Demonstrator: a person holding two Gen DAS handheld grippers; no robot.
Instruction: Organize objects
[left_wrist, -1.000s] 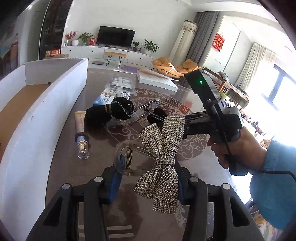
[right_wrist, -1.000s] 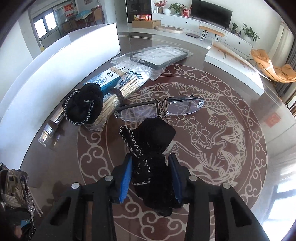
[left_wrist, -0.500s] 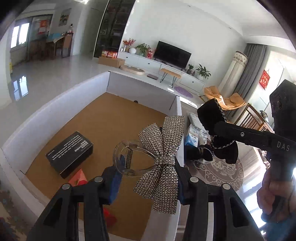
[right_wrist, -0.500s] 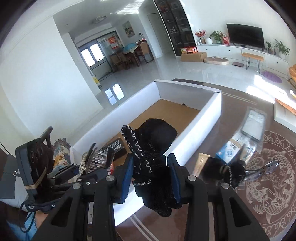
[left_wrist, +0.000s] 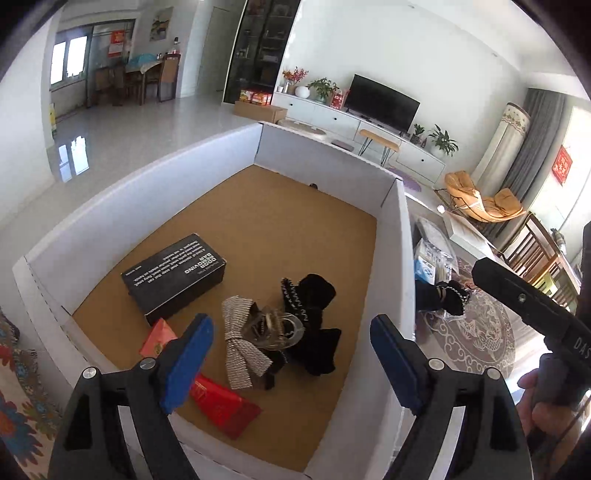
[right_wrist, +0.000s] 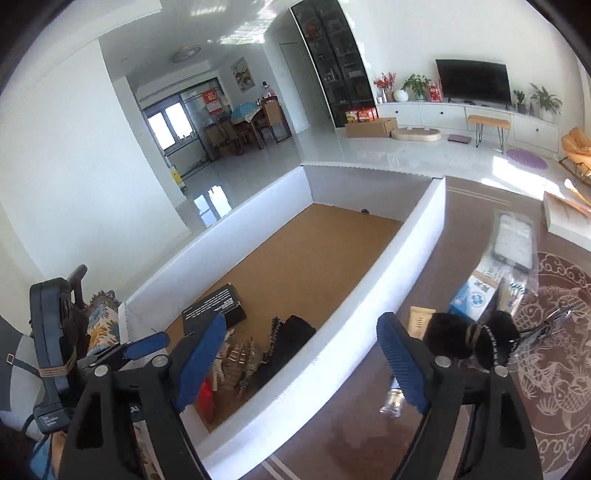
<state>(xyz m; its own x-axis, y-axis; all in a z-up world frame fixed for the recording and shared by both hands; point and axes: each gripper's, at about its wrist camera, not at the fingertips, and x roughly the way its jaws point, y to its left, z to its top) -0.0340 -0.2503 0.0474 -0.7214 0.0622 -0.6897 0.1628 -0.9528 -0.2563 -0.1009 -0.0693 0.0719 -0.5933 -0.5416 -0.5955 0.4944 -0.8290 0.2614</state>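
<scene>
White box (left_wrist: 400, 236) with brown floor, standing on the table (right_wrist: 369, 435) along its left edge. Contents, all in the near half: black carton (left_wrist: 173, 275), white print reading in part "DOOS" and "SHAVING", smaller lines illegible; rhinestone bow (left_wrist: 240, 345) on a clear clip, just beside the carton's near end; black bow (left_wrist: 314, 325) with white stitched edging, touching the rhinestone bow on its right; pink packet (left_wrist: 159, 338) and red packet (left_wrist: 223, 408) with gold marks, unreadable, at the near wall. Left gripper (left_wrist: 291, 365): over the box's near end, jaws opening, nothing between the blue pads; both bows lie on the floor below. Right gripper (right_wrist: 301, 363): over the box's right wall, jaws opening, empty; its housing shows "DAS" in the left view. On the table outside the box: second black bow (right_wrist: 469, 338), tube (right_wrist: 419, 319), blue-and-white box (right_wrist: 474, 299), print too small to read, glasses (right_wrist: 554, 321), bagged phone case (right_wrist: 515, 240).
</scene>
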